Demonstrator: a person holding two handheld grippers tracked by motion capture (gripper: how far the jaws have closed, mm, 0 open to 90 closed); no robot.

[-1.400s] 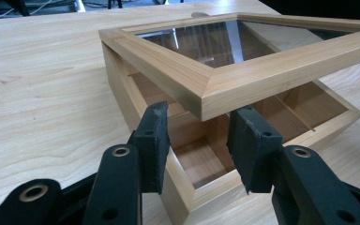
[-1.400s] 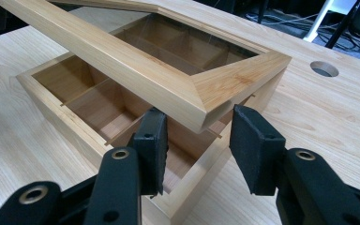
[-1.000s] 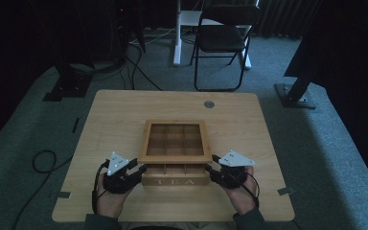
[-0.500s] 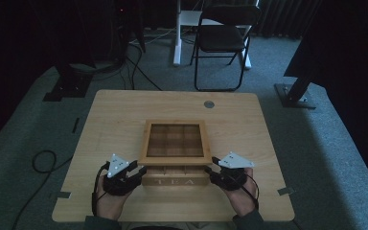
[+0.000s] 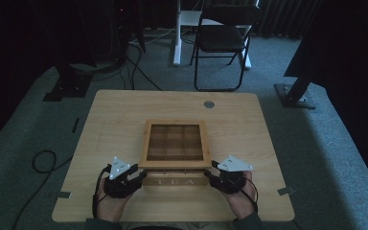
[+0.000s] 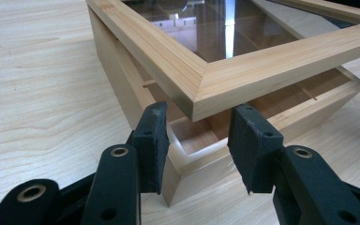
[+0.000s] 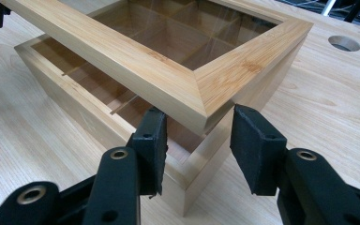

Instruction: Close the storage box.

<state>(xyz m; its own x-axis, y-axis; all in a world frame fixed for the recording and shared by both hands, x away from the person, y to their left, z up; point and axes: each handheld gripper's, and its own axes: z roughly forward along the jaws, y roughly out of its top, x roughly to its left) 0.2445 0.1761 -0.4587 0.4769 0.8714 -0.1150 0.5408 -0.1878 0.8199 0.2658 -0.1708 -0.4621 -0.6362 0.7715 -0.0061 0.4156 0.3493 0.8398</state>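
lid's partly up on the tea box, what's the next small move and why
Probably keep tilting the lid up and back. Its front edge sits raised above the tea box base, showing the compartments beneath, and each hand-held gripper, left and right, has open jaws straddling a front lid corner. Whether the pads actually touch the wood is hard to tell, so lift slowly and evenly.

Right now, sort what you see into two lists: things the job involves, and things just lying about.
In the job:
- tea box, lid lifted at the near edge
- left tool, open at the lid's near corner
- right tool, open at the other near corner

Lying about:
- folding chair
- floor cables
- table
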